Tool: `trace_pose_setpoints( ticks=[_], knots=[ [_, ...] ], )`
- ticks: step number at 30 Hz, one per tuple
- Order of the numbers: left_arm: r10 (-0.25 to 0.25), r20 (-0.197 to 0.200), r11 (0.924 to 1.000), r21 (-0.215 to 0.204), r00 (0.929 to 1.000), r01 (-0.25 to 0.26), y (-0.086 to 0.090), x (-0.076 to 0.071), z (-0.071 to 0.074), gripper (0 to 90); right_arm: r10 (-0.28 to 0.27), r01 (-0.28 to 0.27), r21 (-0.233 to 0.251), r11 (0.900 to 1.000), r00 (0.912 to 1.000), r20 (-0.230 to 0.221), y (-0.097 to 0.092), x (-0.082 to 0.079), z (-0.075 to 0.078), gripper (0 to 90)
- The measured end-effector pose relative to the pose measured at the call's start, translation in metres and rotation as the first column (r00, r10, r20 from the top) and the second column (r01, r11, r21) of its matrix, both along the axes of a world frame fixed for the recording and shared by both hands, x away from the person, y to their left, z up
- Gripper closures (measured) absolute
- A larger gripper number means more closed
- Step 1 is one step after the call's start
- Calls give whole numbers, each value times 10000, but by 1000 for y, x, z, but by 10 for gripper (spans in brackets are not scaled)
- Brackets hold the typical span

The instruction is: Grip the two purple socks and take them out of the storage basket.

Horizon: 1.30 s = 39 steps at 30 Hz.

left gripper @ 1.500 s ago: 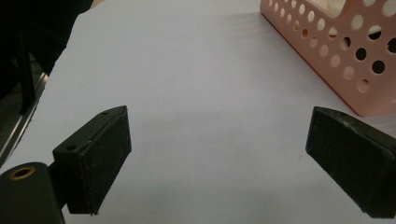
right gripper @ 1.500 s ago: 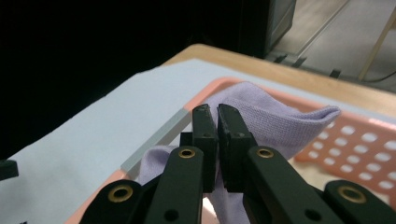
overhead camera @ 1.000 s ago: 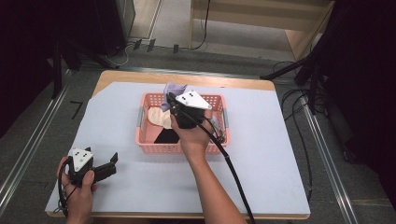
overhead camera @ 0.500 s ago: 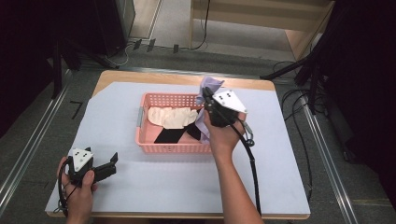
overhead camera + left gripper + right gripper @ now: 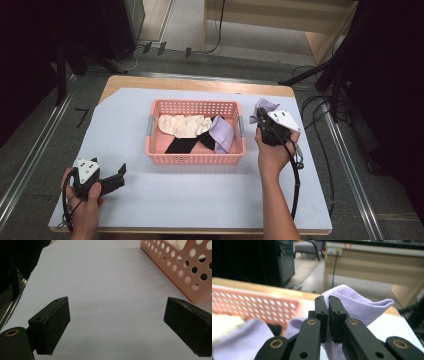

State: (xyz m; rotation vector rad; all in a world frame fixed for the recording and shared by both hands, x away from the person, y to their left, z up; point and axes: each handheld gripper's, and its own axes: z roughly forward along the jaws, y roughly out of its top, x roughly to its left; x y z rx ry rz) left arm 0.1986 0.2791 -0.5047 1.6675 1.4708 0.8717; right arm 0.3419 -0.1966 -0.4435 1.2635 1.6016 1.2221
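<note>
Lavender cloth (image 5: pixel 359 306) pinched between the closed jaws of the right gripper (image 5: pixel 327 303), bunched up around them, folds rising above and to either side of the jaw tips. In the high view, same lavender cloth (image 5: pixel 265 107) held just off the right end of the pink basket (image 5: pixel 195 159), outside its rim, over the pale sheet (image 5: pixel 210 200) covering the table. Right gripper (image 5: pixel 264 124) carried in the right hand (image 5: pixel 272 152), grey three-cornered plate facing up, black cable trailing back along the forearm toward the table's near edge.

Inside the basket: a cream cloth (image 5: pixel 182 125) toward the left, a black cloth (image 5: pixel 185 144) lying across the middle, a second lavender piece (image 5: pixel 222 134) at the right end, resting against the wall nearest the held cloth. Basket wall perforated with round holes, seen close in the left gripper view (image 5: pixel 190 270).

Left gripper (image 5: pixel 116 322) spread wide, nothing between the pads, only bare sheet beneath. In the high view, left gripper (image 5: pixel 120 175) low at the near left corner of the sheet, well apart from the basket, held in the left hand (image 5: pixel 82 200), jaws pointing right toward the basket's near corner.
</note>
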Motion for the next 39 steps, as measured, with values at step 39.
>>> trace_pose_setpoints(
  ticks=[39],
  knots=[
    [-33, -19, 10000, 30, 10000, 33, 0, 0, 0, 76, 1748, -2569, -1184, 9591, 8673, -4662, 104, 2, -22, 550]
  ],
)
